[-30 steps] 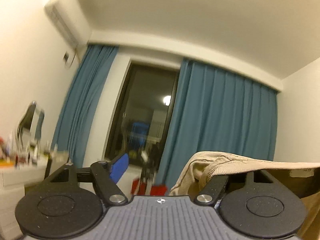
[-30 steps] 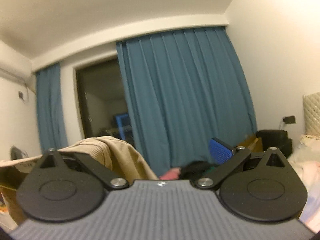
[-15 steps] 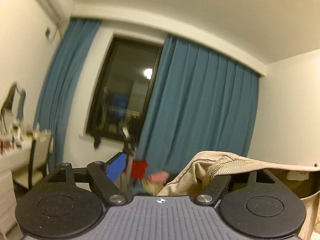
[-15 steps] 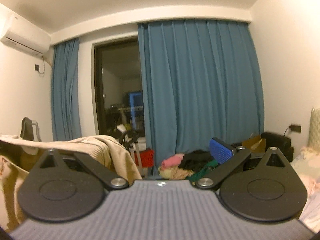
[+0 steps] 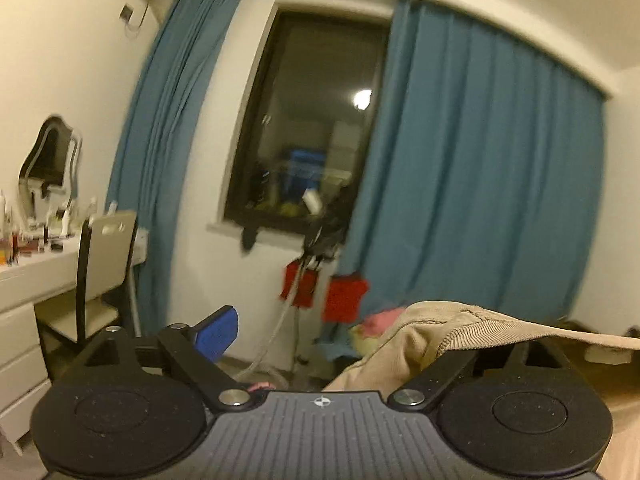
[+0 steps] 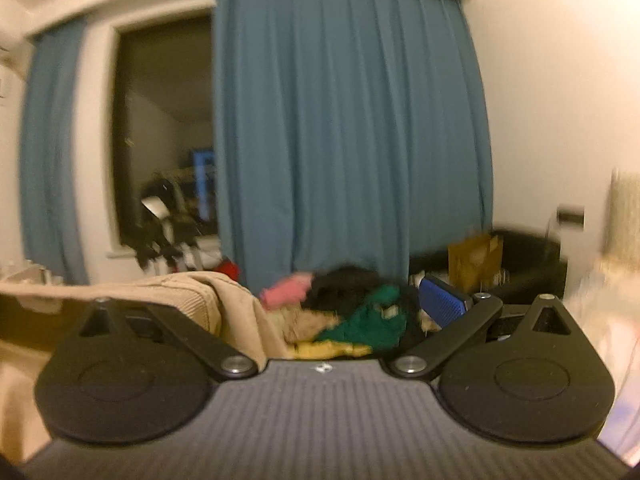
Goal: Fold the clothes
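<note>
1. We hold the left gripper point(image 5: 332, 330) with jaws wide apart, just opened further; the tan corduroy garment point(image 5: 472, 330) drapes over its right finger, unclamped.
2. The right gripper point(image 6: 332, 306) also stands open, the same garment point(image 6: 192, 294) over its left finger.
3. Only the right view shows the far heap of pink, black and green clothes point(image 6: 352, 304); only the left shows the white dressing table point(image 5: 36, 276).
4. We can read no writing.
</note>
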`<state>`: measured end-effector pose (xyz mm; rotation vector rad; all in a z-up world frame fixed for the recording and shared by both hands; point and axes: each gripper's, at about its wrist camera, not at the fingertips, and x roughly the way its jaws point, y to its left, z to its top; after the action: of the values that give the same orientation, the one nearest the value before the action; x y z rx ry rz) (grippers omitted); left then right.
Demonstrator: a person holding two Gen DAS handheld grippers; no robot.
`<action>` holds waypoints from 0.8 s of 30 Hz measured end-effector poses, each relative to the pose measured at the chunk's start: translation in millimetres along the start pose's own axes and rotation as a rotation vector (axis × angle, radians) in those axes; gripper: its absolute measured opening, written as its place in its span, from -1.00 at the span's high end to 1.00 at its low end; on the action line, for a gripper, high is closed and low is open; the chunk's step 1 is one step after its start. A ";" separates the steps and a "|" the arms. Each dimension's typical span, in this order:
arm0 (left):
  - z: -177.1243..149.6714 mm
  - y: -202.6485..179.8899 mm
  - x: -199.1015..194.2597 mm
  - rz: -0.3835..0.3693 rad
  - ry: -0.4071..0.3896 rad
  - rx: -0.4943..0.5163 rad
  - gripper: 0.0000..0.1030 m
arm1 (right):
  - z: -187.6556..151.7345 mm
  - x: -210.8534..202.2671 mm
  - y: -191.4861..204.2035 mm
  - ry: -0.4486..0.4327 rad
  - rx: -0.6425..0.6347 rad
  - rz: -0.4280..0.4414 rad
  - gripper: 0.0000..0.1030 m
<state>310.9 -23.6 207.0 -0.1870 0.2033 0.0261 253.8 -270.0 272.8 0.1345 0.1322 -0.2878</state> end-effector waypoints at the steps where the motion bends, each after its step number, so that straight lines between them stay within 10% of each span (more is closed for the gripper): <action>1: -17.2 -4.7 33.3 0.009 0.035 -0.003 -0.82 | -16.2 26.8 2.3 0.034 -0.007 -0.017 -1.00; 8: -165.0 -1.9 246.5 -0.086 0.431 0.009 -0.77 | -160.4 218.7 10.3 0.366 -0.100 -0.042 -1.00; 17: -258.6 -65.5 343.9 -0.075 0.718 0.725 -0.74 | -287.6 332.2 33.0 0.808 -0.482 0.180 -0.99; 24: -227.1 -57.9 305.4 -0.277 0.671 0.473 -0.98 | -252.7 309.1 16.1 0.719 -0.112 0.322 -1.00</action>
<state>567.4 -120.9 -63.0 0.2587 0.8398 -0.3628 524.3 -301.2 -19.6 0.1415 0.8307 0.1017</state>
